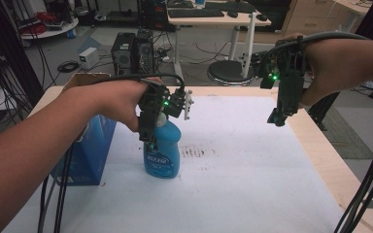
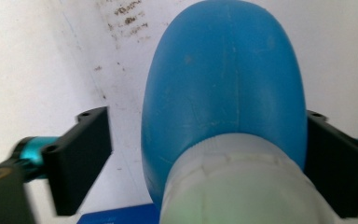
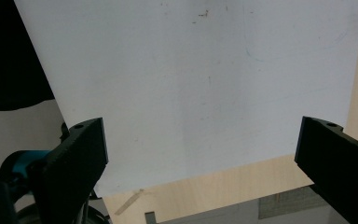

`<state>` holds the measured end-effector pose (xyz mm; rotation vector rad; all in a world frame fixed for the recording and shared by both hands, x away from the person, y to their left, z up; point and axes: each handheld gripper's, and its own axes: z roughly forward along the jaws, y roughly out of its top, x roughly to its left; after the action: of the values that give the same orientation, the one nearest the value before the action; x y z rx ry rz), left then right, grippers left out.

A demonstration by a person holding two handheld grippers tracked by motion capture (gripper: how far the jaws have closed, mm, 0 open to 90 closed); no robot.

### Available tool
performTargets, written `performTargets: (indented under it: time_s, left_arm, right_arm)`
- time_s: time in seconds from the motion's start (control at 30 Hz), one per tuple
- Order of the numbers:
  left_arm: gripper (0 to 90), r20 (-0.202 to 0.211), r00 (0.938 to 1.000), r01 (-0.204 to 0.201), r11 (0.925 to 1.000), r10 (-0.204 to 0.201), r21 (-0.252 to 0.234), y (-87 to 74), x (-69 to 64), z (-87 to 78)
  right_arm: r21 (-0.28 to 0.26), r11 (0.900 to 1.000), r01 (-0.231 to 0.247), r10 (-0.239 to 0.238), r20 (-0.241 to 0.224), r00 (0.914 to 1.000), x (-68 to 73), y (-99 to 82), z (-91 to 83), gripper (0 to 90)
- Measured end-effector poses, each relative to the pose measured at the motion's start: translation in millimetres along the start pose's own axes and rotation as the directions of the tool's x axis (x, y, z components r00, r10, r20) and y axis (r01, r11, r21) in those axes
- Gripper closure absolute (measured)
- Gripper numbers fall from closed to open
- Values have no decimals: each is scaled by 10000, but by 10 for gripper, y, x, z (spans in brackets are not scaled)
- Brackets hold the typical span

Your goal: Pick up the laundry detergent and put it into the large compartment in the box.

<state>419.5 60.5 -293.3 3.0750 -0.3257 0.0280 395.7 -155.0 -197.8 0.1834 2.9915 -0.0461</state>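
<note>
The left gripper (image 1: 151, 130) straddles the blue bottle (image 1: 162, 154), jaws apparently not yet closed, beside its pale cap (image 2: 242, 186), where smooth plastic looks slippery; the right gripper (image 1: 278, 116) hangs spread, empty.

Your high view looks forward and down over the white sheet covering the pale wooden table (image 1: 252, 165). Your left gripper view points steeply down, very close above the upright blue plastic bottle (image 2: 223, 84). Your right gripper view looks down from higher up at the same white sheet and table edge.
</note>
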Motion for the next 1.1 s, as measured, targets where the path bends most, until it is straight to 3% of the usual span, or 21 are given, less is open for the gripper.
performTargets:
  time_s: [1.1]
  left_arm:
    - [239,-232,9997,-106,9995,112,286,55,-25,32]
  right_arm:
    - [60,10000,35,-35,26,10000,-5,9,0,14]
